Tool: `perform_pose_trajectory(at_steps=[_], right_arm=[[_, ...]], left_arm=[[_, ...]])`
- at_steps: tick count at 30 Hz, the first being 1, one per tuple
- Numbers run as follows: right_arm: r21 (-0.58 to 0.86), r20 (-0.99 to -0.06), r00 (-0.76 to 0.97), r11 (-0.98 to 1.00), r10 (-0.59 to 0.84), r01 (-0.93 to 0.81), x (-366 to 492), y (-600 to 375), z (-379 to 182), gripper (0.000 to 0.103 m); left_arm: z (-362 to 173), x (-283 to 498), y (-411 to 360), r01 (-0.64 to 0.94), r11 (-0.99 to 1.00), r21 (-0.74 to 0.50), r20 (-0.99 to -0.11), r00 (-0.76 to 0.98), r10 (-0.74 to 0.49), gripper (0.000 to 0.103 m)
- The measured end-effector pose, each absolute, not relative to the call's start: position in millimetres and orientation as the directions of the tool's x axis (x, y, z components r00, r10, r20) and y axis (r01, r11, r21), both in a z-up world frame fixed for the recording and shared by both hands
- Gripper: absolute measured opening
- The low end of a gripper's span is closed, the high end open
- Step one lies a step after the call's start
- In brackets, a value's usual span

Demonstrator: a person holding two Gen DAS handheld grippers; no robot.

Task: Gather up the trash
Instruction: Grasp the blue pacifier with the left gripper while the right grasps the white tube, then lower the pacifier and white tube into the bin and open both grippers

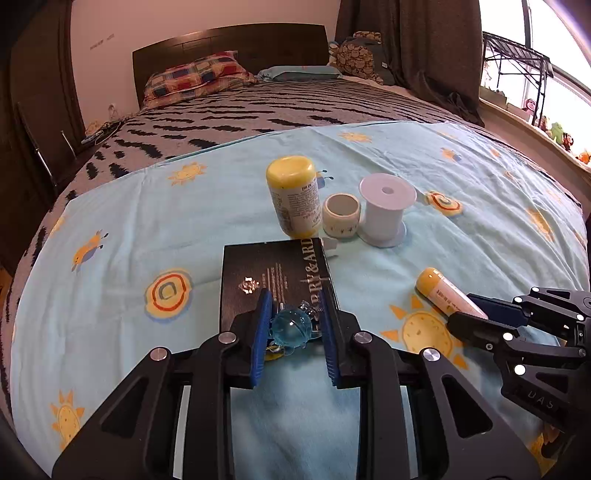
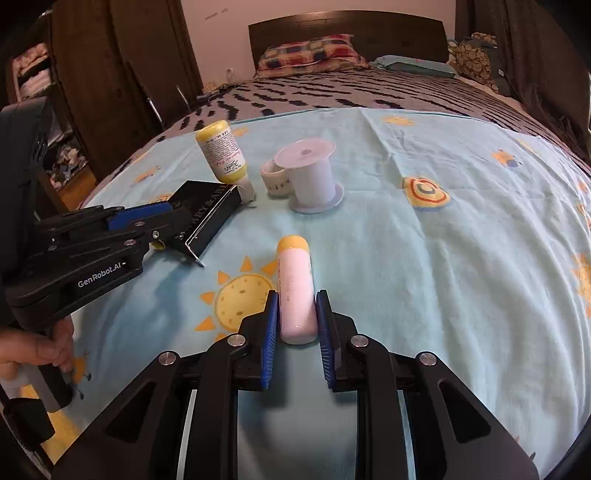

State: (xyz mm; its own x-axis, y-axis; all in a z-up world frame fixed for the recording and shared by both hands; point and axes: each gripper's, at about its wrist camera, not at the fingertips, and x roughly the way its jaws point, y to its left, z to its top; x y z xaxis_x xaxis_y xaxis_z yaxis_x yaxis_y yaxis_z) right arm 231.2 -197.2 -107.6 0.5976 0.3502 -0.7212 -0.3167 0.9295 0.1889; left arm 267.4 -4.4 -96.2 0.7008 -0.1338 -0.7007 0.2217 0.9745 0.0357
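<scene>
Left gripper [image 1: 295,325] clenching blue bauble [image 1: 291,328], right gripper [image 2: 295,317] clamping pink tube [image 2: 297,295] — lifting both straight, keeping pads square.

Each view looks forward and down along its own gripper, close over the sheet [image 1: 221,206], toward the headboard [image 2: 347,29]. Both share the spool [image 1: 386,208] cluster ahead; each shows the other gripper at its side.

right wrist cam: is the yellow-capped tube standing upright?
No. The yellow-capped tube lies flat on the sheet, its near end between the blue pads of the right hand-held gripper.
</scene>
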Motion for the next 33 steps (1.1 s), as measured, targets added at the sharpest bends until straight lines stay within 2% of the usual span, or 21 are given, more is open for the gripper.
perform_pose_trajectory(at_steps=[11,25,33], right_arm=[[0.168,-0.665,0.664,0.935,0.342,-0.313,183.4,-212.2,-99.1,0.021],[0.207,-0.598,0.666,0.889,0.446,-0.409,88.4,-205.8,-83.6,0.021],[0.215,-0.634,0.612,0.868,0.473,-0.448,35.5,-189.1,-102.7,0.021]], left_arm=[[-89.9,206.3,-3.3,0.235,0.972,0.006,-0.684,0.710,-0.167,0.023],[-112.3,95.2,-0.7,0.301,0.954,-0.005,-0.681,0.697,-0.223,0.023],[-126.3,33.2,10.3,0.293,0.955,-0.052,-0.672,0.697,-0.250,0.023]])
